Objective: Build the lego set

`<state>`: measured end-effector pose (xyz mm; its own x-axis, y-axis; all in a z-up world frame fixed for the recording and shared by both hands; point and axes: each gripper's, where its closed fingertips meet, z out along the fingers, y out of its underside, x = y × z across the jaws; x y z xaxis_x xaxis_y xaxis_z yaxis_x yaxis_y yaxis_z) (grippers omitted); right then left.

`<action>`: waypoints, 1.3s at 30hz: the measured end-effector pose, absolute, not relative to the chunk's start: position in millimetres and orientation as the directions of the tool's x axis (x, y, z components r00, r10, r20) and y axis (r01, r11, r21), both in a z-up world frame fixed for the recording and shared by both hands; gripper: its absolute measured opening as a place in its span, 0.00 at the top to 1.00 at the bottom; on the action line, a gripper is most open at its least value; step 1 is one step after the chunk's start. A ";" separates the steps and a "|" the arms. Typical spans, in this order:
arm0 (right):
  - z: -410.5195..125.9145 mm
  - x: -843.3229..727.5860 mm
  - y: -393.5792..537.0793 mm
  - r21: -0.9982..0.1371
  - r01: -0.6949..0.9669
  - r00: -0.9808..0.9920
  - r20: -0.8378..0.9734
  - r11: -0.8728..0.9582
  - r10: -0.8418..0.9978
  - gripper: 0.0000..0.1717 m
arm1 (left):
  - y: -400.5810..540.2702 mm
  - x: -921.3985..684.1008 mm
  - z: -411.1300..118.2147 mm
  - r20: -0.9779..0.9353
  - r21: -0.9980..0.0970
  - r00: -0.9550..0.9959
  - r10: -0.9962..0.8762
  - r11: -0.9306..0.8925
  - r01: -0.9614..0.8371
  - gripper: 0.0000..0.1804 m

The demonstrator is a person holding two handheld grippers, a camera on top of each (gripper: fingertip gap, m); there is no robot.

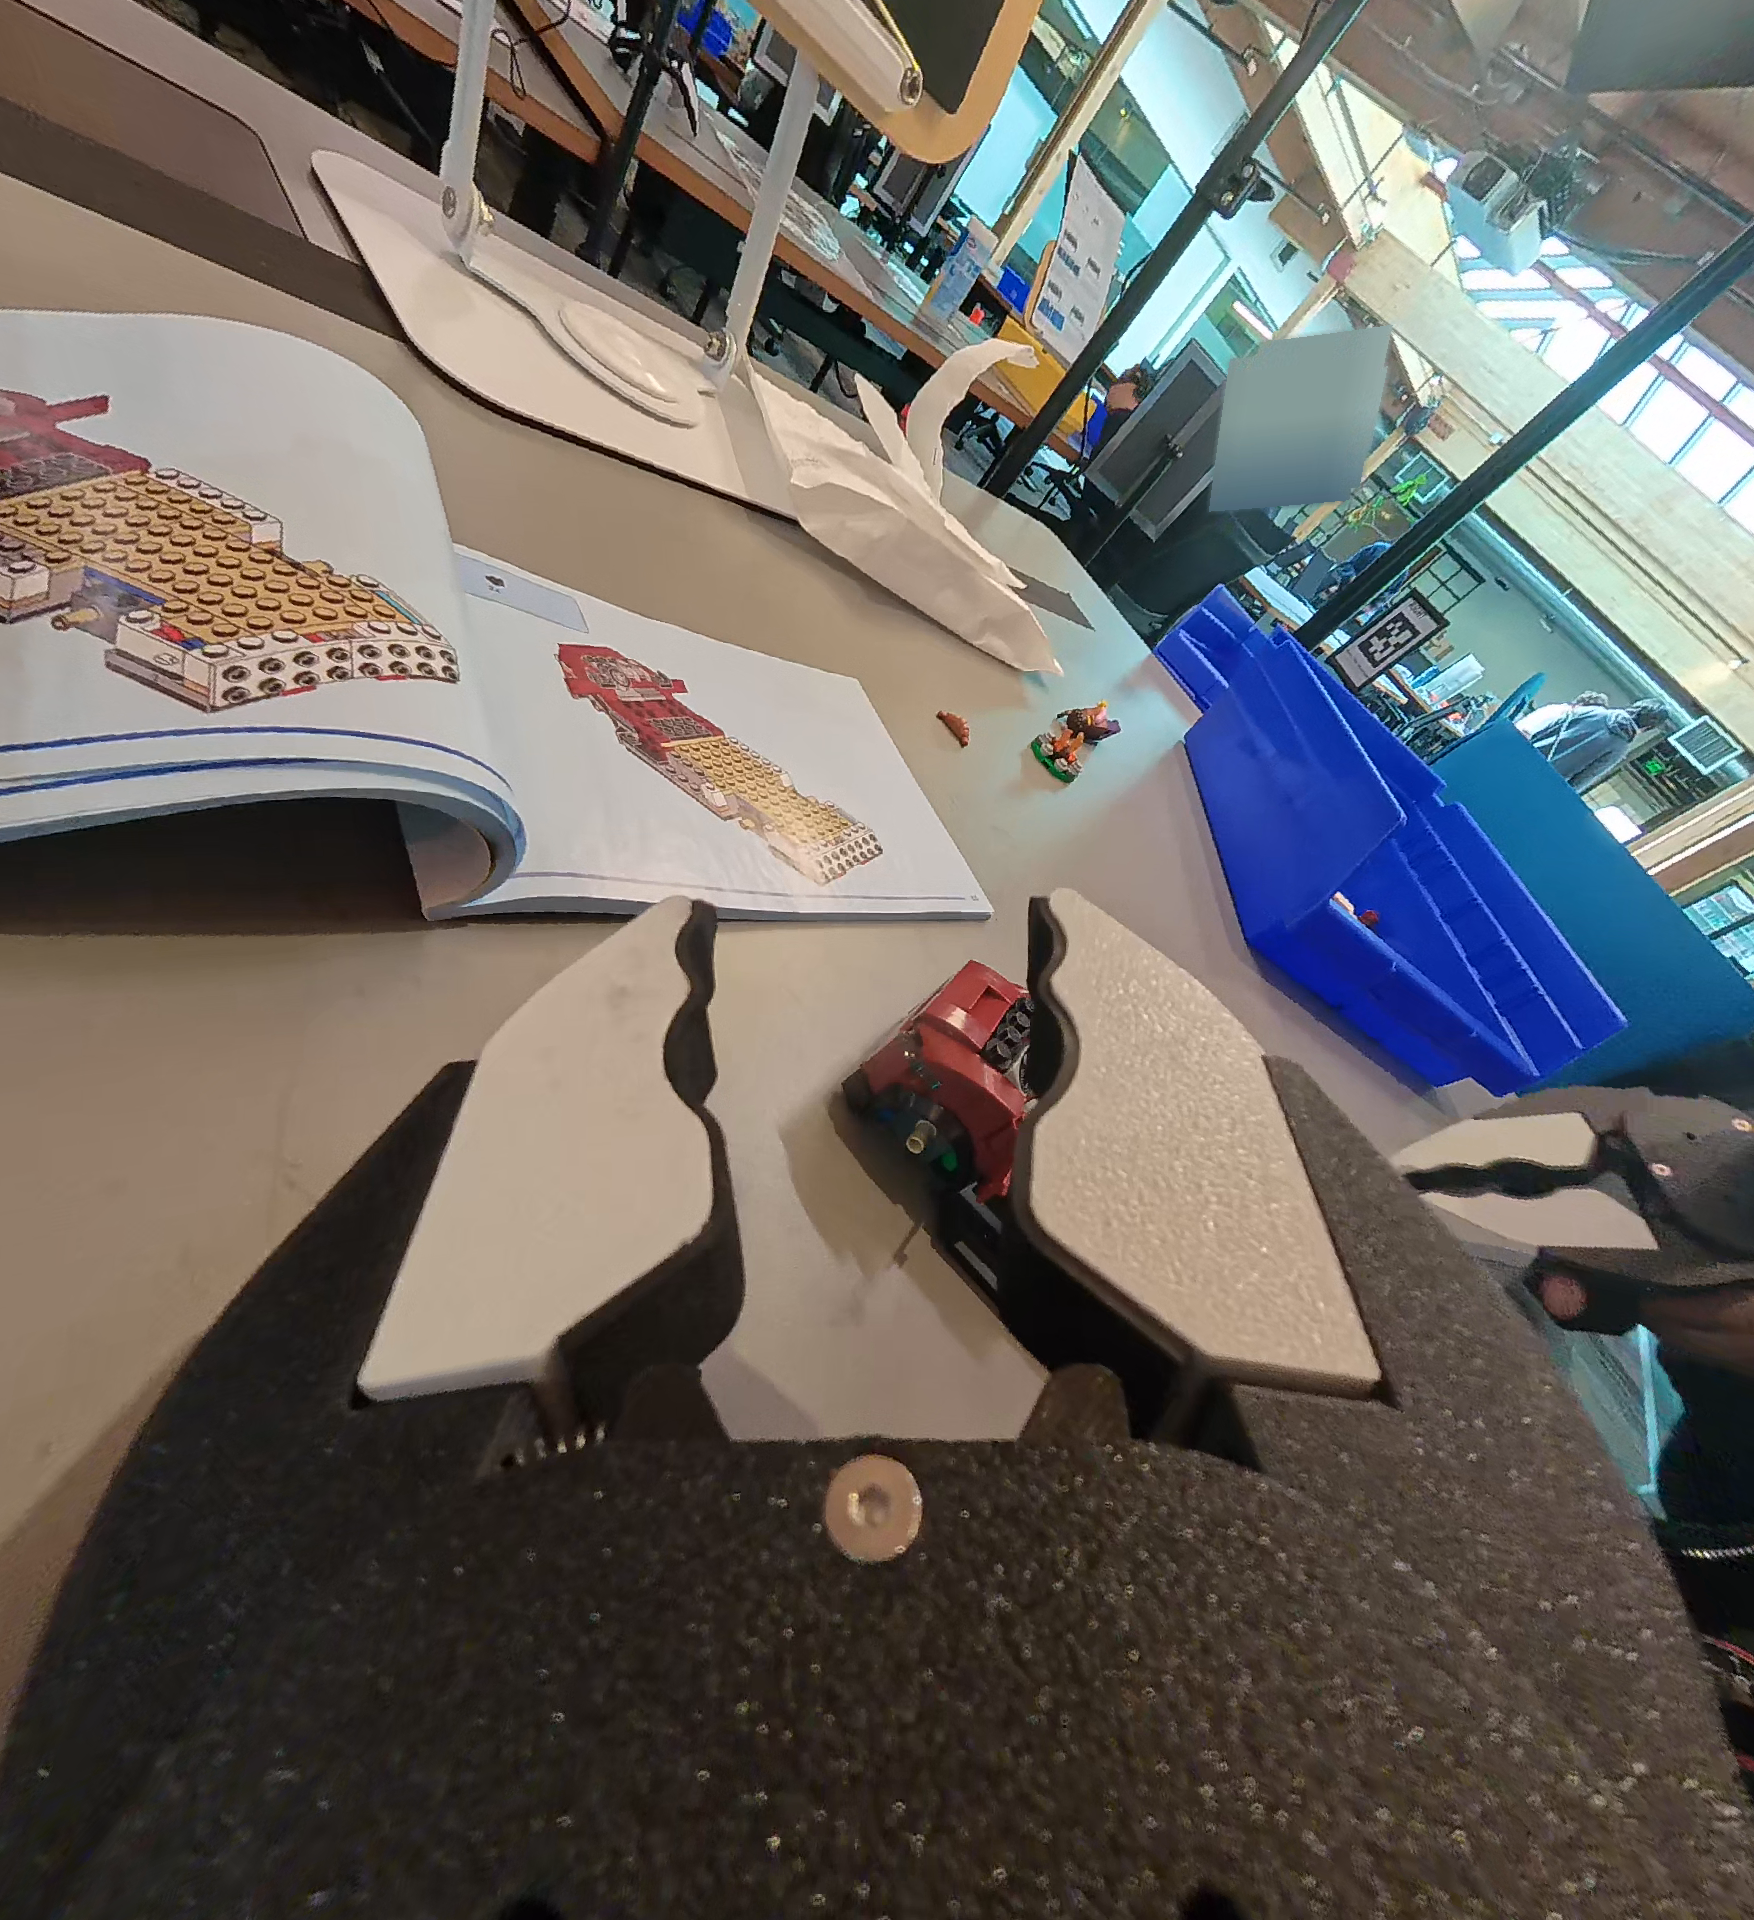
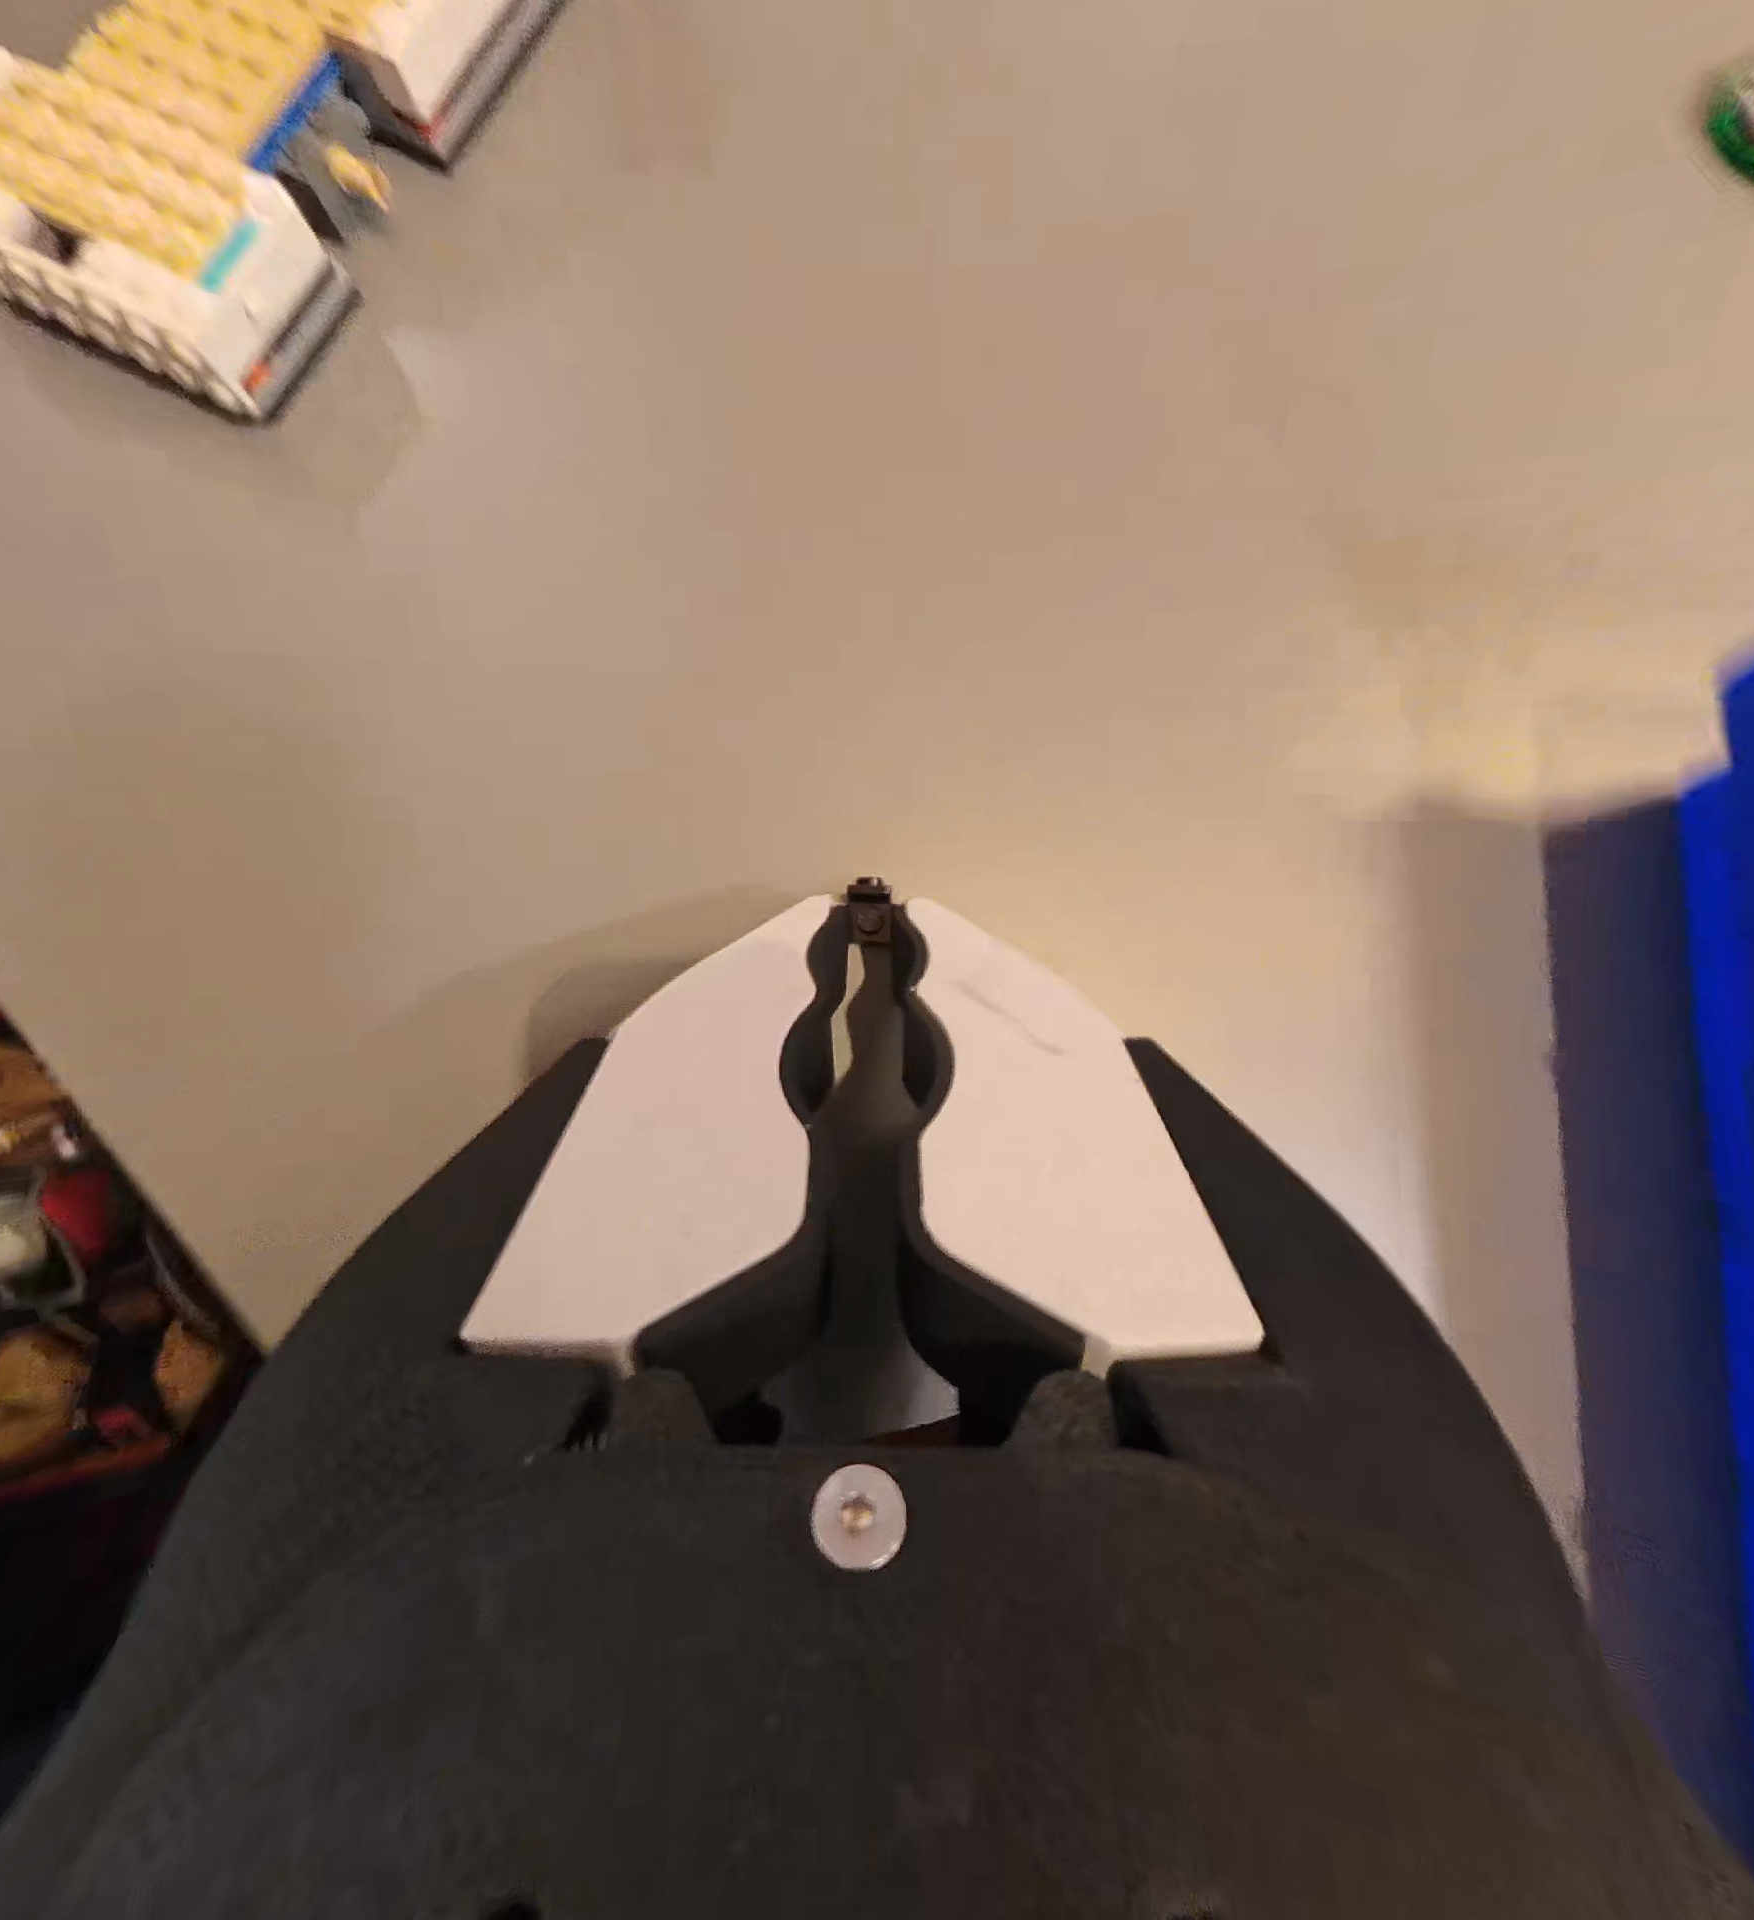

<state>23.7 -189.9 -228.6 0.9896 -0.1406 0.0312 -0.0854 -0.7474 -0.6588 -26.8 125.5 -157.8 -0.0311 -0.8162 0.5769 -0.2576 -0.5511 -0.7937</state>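
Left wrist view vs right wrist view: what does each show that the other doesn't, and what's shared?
Only the left wrist view: the open instruction booklet, a white lamp base, crumpled white paper, and a dark red brick model between the left gripper's wide-apart fingers, against the right one.

Only the right wrist view: the right gripper pinching a tiny black brick piece at its fingertips, and a tan-and-white brick build.

Both: the grey table, the blue bin, a small green-based figure.

Bright daylight from tall windows (image 1: pixel 1683 436); wide-angle bending at edges, right wrist view smeared by motion blur.
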 end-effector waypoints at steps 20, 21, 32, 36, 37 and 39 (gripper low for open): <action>-225.5 19.4 -108.3 -0.706 -0.033 0.999 -0.035 -0.708 -0.012 0.77 | 133.3 -30.9 -151.9 0.594 -0.792 -0.022 -0.804 -0.579 -0.194 0.68; -224.2 20.3 -108.3 -0.712 -0.026 1.000 -0.019 -0.701 -0.018 0.75 | 133.5 -31.2 -151.5 0.592 -0.794 -0.022 -0.806 -0.578 -0.190 0.68; -218.1 19.5 -111.2 -0.741 0.038 0.996 0.079 -0.671 -0.031 0.67 | 130.7 -25.6 -159.7 0.579 -0.789 0.006 -0.815 -0.562 -0.247 0.68; -214.0 20.9 -112.4 -0.762 0.006 0.998 0.044 -0.648 -0.043 0.68 | 130.9 -24.5 -161.6 0.575 -0.788 0.017 -0.818 -0.560 -0.257 0.68; -212.7 20.2 -112.5 -0.768 0.003 0.999 0.036 -0.641 -0.038 0.68 | 130.7 -24.1 -162.0 0.575 -0.787 0.018 -0.818 -0.559 -0.260 0.68; -205.6 17.8 -113.3 -0.798 -0.010 1.000 0.000 -0.603 -0.016 0.69 | 130.1 -23.3 -162.9 0.571 -0.787 0.020 -0.820 -0.555 -0.269 0.68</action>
